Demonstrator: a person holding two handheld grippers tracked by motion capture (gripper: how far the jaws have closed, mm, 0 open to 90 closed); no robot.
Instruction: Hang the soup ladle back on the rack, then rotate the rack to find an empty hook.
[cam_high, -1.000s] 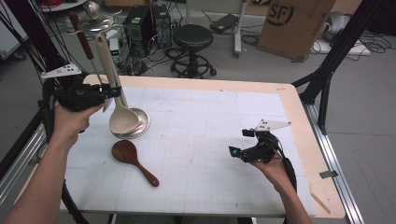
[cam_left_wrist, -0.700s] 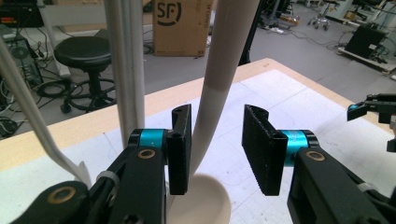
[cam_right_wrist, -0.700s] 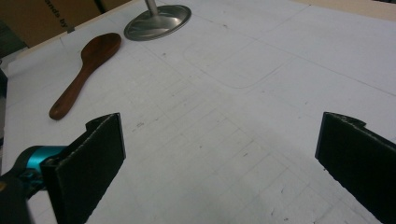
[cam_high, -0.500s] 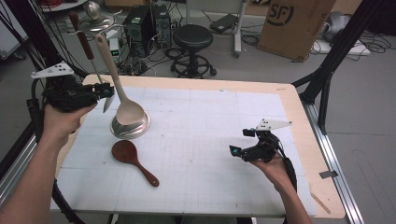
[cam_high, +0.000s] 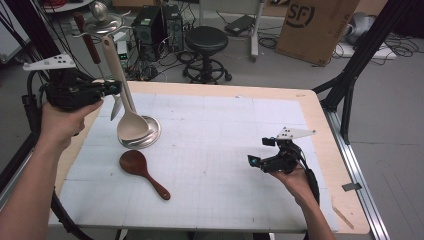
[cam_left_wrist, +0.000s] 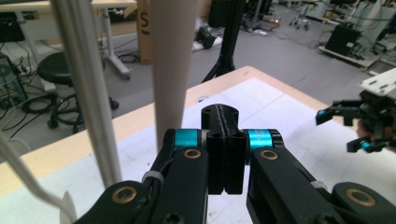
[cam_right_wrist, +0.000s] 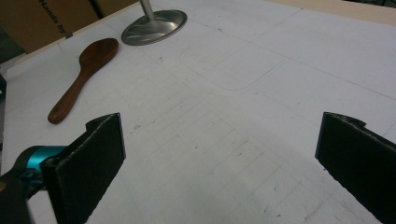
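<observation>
Left gripper (cam_high: 114, 89): just closed, jaws pressed flat together, nothing between, tips just beside the stand (cam_high: 152, 131). Cream spoon (cam_high: 120, 75): hanging on the stand, handle close past the shut jaws, bowl low over the stand's base. Wooden spoon (cam_high: 135, 164): flat on the table near the stand's base. Right gripper (cam_high: 252, 162): wide open, empty, well right of the stand.

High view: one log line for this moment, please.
left gripper shut, empty, beside beige spoon | right gripper open above table | wooden spoon lying flat

Black stool (cam_high: 205, 39) — cardboard box (cam_high: 315, 25), computer towers (cam_high: 159, 25)
</observation>
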